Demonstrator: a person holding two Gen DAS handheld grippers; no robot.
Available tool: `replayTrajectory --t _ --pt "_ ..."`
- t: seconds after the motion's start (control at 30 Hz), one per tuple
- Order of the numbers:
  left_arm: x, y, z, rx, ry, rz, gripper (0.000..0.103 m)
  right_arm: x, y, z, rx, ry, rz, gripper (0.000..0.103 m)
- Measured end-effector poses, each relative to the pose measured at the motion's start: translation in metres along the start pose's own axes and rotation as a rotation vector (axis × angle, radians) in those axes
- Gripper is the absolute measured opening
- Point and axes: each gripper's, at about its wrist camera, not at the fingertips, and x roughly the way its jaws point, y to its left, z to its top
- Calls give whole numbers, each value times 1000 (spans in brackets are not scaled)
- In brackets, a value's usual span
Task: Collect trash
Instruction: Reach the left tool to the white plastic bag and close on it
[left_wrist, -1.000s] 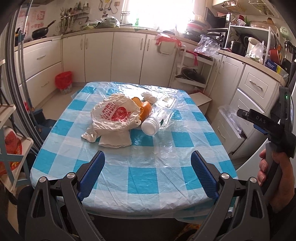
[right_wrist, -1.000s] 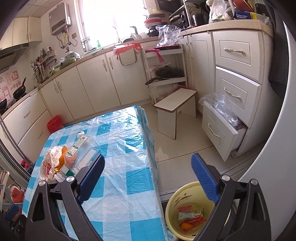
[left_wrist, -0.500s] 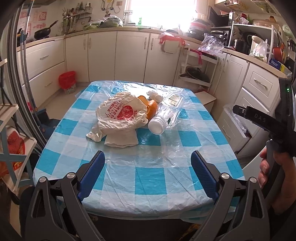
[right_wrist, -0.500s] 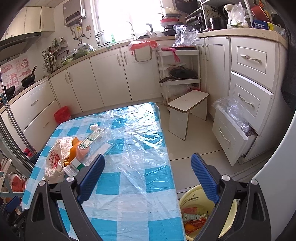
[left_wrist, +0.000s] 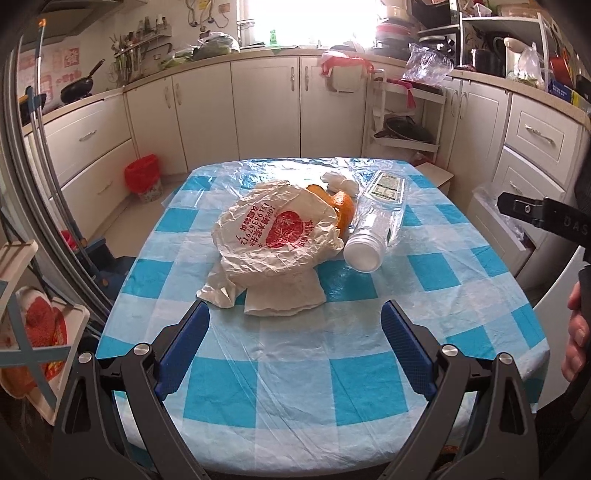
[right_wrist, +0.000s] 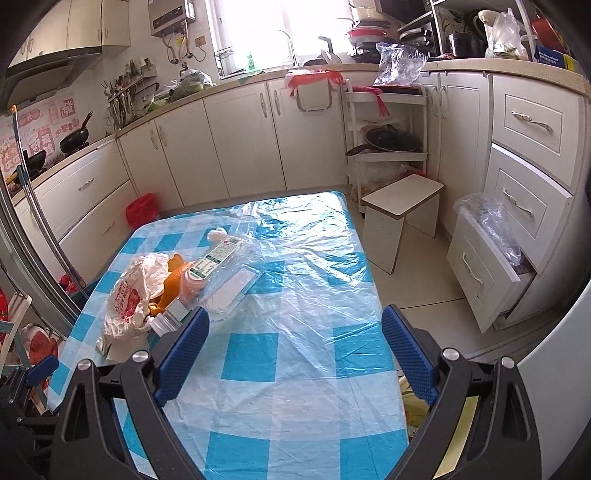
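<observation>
Trash lies in a heap mid-table: a crumpled white plastic bag with red print (left_wrist: 280, 232) (right_wrist: 129, 295), orange peel (left_wrist: 341, 208) (right_wrist: 173, 277), a clear plastic bottle on its side (left_wrist: 376, 229) (right_wrist: 214, 266), a white tissue wad (left_wrist: 338, 181) (right_wrist: 217, 234) and a paper napkin (left_wrist: 282, 297). My left gripper (left_wrist: 295, 325) hangs open over the table's near part, short of the heap. My right gripper (right_wrist: 295, 332) is open too, above the table right of the heap, empty. A yellow basin (right_wrist: 458, 417) holding wrappers shows under the right fingers.
The table (left_wrist: 295, 369) wears a blue-and-white checked cloth under clear plastic. A white stool (right_wrist: 402, 214) and an open drawer with a plastic bag (right_wrist: 487, 258) stand right of it. A red bin (left_wrist: 144, 177) sits by the cabinets. A hand (left_wrist: 576, 332) holds the right gripper.
Both grippers have tilted up and moved in toward the table. The right view swung left, so the basin slid almost out of sight. Both stay open; the trash has not moved.
</observation>
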Motion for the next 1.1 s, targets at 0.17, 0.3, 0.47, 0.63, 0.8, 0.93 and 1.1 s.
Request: replayTrajectory --t 0.17,0.3,0.47,0.63,0.8,0.93,1.1 --pt "29 -11 12 97 17 31 90 3 7 -2 -11 11 25 91" --pt "52 -23 20 162 35 55 90 5 5 -3 -3 20 34 91" --pt "70 -32 31 219 34 84 90 6 0 -3 22 28 48 91" --pt "86 -38 36 302 39 102 74 8 -6 -2 55 37 65 91" --pt "99 -42 37 375 53 63 41 8 -8 -1 70 39 75 91" --pt "91 -30 42 318 10 20 19 10 -9 0 69 47 77 91" --pt "58 6 46 135 -63 -36 18 12 -8 -1 69 52 78 91"
